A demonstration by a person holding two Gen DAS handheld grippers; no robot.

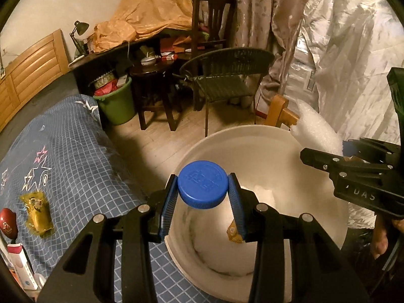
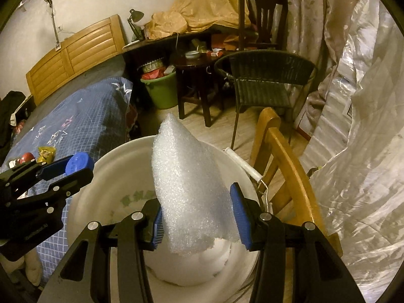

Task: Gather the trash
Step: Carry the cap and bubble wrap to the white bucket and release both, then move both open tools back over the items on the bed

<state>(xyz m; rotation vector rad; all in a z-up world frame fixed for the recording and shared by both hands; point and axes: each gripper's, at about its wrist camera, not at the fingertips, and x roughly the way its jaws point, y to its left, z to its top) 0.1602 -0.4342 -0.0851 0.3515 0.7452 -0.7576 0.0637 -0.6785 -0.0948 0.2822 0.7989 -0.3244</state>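
A round blue bottle cap (image 1: 202, 184) is pinched between the blue pads of my left gripper (image 1: 204, 192), held over the open white bucket (image 1: 252, 136). A small brown scrap (image 1: 234, 232) sticks to the right pad lower down. My right gripper (image 2: 198, 221) is shut on a sheet of white foam wrap (image 2: 186, 189), which stands up over the same bucket (image 2: 111, 161). White foam lies in the bucket's bottom. In the left wrist view the right gripper (image 1: 353, 166) comes in from the right with the foam (image 1: 318, 131). The right wrist view shows the left gripper (image 2: 63, 171) with the cap (image 2: 78, 162).
A bed with a blue checked cover (image 1: 63, 156) lies at the left, with a yellow packet (image 1: 38, 207), a red ball (image 1: 8, 223) and a white box (image 1: 22, 265) on it. A wooden chair (image 2: 285, 156) stands right of the bucket. Behind are a green bucket (image 1: 118, 103), a wicker chair (image 1: 227, 75), a stool and a silver cover (image 1: 353, 50).
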